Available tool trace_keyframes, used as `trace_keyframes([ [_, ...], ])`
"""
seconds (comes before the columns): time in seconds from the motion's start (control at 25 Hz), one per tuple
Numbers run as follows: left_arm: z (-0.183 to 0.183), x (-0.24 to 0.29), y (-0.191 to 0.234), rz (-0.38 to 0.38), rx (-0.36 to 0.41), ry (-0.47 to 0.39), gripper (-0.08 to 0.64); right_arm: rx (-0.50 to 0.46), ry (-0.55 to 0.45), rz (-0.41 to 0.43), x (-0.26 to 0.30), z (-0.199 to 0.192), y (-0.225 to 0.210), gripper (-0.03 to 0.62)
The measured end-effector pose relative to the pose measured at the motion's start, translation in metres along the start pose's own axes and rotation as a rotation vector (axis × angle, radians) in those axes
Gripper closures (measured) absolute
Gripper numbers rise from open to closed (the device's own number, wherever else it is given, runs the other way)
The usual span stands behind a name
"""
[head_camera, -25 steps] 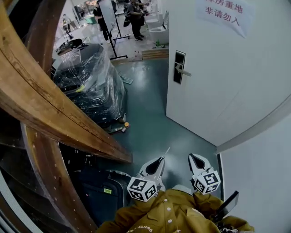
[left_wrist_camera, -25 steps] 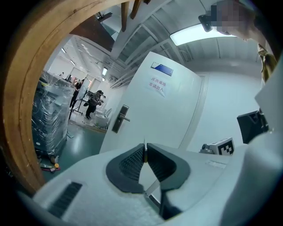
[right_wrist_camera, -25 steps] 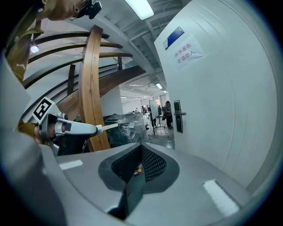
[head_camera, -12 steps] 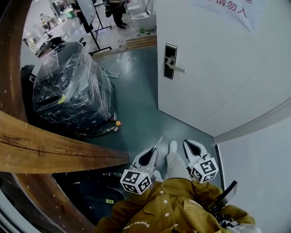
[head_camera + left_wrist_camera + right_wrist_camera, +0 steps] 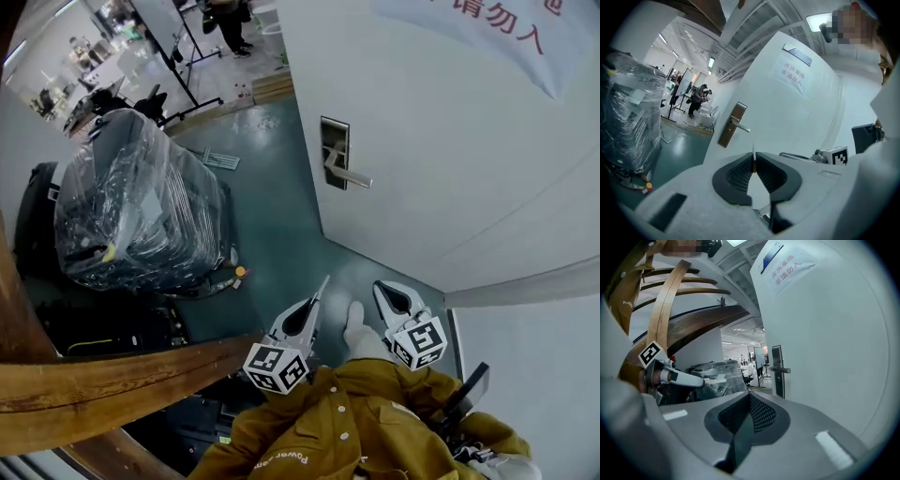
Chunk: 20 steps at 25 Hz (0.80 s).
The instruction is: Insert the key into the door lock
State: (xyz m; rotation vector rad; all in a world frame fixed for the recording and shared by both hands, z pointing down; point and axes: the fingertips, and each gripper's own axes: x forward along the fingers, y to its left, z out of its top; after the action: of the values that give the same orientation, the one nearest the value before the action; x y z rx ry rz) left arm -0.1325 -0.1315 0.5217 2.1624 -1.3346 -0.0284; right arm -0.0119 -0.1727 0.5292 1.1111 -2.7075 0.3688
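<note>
The white door (image 5: 450, 169) carries its dark upright lock plate (image 5: 334, 153) well apart, straight ahead of both grippers, and the left gripper (image 5: 314, 305) looks better lined up, clamped on the thin silver key (image 5: 322, 286) with its blade pointing doorward, while the right gripper (image 5: 380, 287) is closed and empty.

Read one paper sign (image 5: 487, 42), fixed to the white door (image 5: 450, 159). In the head view the frame edge cuts its red Chinese print: the lower line reads 请勿入, and the upper line is almost wholly cut off. In the left gripper view the sign (image 5: 792, 75) shows two full red lines, too small to read reliably. The same applies to the sign (image 5: 787, 270) in the right gripper view. Your mustard jacket (image 5: 366, 422) carries the word "Power" near its hem.
</note>
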Motion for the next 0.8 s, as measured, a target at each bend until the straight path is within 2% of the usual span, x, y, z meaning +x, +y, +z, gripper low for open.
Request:
trace_keyframes([
  [0.12, 0.016, 0.041, 0.004, 0.008, -0.007, 0.007, 0.534, -0.003, -0.016, 0.024, 0.016, 0.02, -0.03, 0.586],
  [0.24, 0.033, 0.079, 0.003, 0.005, -0.02, -0.007, 0.534, -0.087, -0.018, 0.078, 0.033, 0.042, -0.059, 0.586],
  [0.28, 0.036, 0.088, 0.004, 0.008, -0.026, -0.009, 0.534, -0.133, -0.013, 0.098, 0.04, 0.048, -0.066, 0.55],
  [0.32, 0.038, 0.096, 0.006, 0.011, -0.036, -0.009, 0.534, -0.183, -0.009, 0.118, 0.048, 0.053, -0.074, 0.437],
  [0.36, 0.039, 0.103, 0.008, 0.015, -0.046, -0.007, 0.534, -0.23, -0.006, 0.132, 0.056, 0.059, -0.081, 0.382],
  [0.56, 0.045, 0.126, 0.009, 0.02, -0.102, -0.005, 0.534, -0.409, 0.007, 0.134, 0.107, 0.081, -0.119, 0.354],
  [0.64, 0.047, 0.131, 0.013, 0.027, -0.13, -0.009, 0.534, -0.473, 0.03, 0.146, 0.13, 0.078, -0.129, 0.33],
  [0.8, 0.051, 0.135, 0.031, 0.047, -0.174, -0.019, 0.534, -0.572, 0.077, 0.15, 0.171, 0.066, -0.145, 0.334],
])
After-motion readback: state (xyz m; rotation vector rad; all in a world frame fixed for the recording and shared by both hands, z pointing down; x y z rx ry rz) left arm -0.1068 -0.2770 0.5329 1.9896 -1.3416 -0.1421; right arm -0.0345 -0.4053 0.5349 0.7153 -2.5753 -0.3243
